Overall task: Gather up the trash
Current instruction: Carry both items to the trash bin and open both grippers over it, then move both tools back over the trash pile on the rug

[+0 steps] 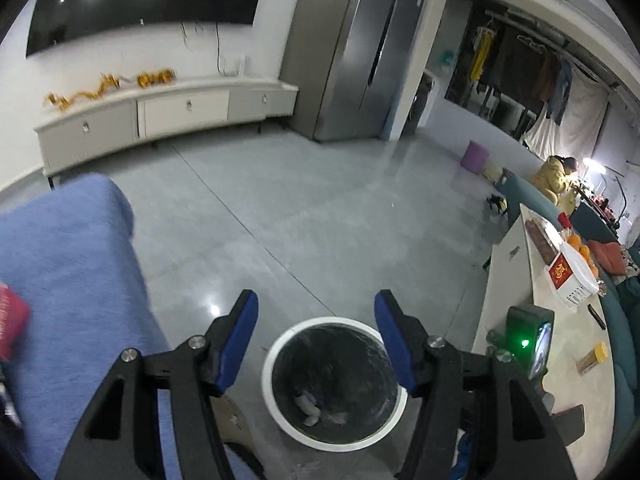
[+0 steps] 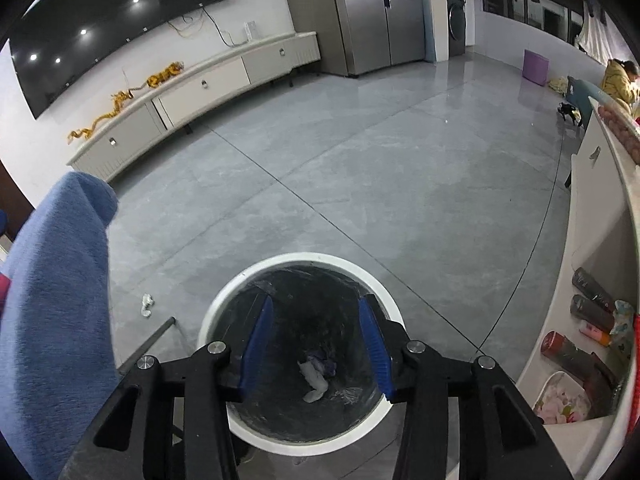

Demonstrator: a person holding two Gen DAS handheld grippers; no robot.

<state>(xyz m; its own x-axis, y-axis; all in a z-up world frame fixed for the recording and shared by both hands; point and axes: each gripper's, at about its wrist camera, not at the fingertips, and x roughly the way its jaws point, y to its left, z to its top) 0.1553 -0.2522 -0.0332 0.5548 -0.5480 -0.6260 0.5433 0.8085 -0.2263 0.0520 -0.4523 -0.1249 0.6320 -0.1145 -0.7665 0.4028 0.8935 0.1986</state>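
A round white-rimmed trash bin [image 1: 276,412] with a black liner stands on the grey floor, and crumpled tissue scraps [image 1: 308,407] lie at its bottom. My left gripper [image 1: 316,312] is open above the bin's far rim, nothing between its blue pads. In the right wrist view the same bin [image 2: 256,272] sits directly below my right gripper [image 2: 316,312], which is open and empty over the mouth. White and purple trash [image 2: 318,376] lies inside. A small crumpled white paper [image 2: 147,305] rests on the floor left of the bin.
A blue blanket-covered seat [image 2: 56,300] fills the left side. A white counter [image 1: 560,344] with boxes, oranges and bottles runs along the right. A dark rod [image 2: 148,346] leans by the bin. A person in yellow [image 2: 618,78] sits far right. A purple stool [image 2: 535,66] stands beyond open floor.
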